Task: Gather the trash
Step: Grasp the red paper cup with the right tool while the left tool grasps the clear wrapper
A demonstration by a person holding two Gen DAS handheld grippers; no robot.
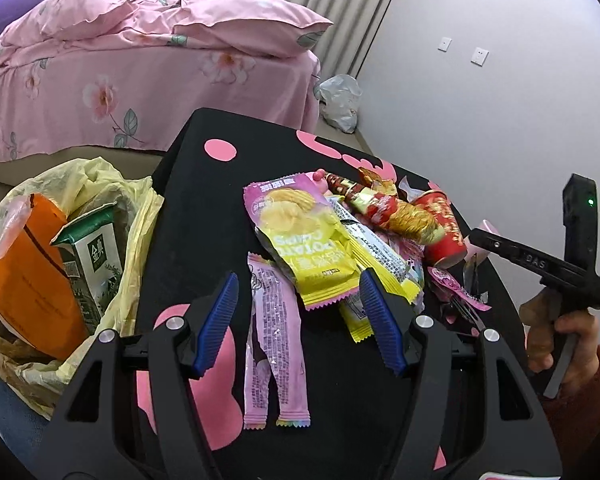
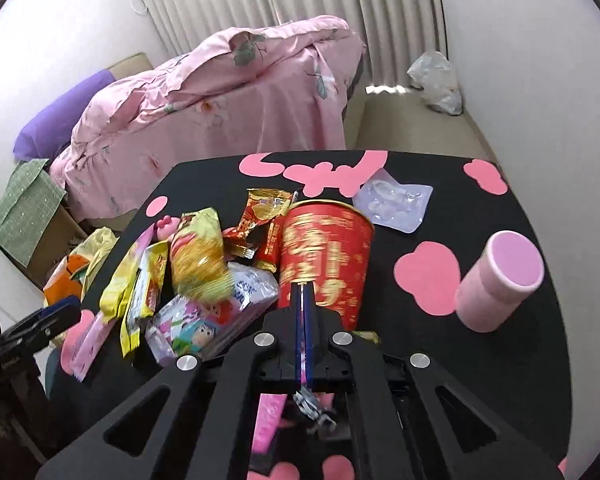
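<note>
Left gripper (image 1: 298, 316) gapes over crinkly foil wrappers (image 1: 300, 236); right gripper (image 2: 304, 340) pinches a thin pink wrapper (image 2: 269, 420) beside the red paper cup (image 2: 324, 252).

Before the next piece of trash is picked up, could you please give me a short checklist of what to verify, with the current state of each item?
1. Left gripper open: ok, its blue fingers are spread wide.
2. Target between its fingers: ok, the long pink snack wrapper lies flat in the gap on the black table with pink spots.
3. Right gripper free: not ok, it is shut on a thin pink wrapper.
4. Yellow plastic trash bag open: ok, its mouth gapes beside the table and already holds an orange packet and a green carton.
5. Red paper cup stable: cannot tell, it looks blurred.
</note>
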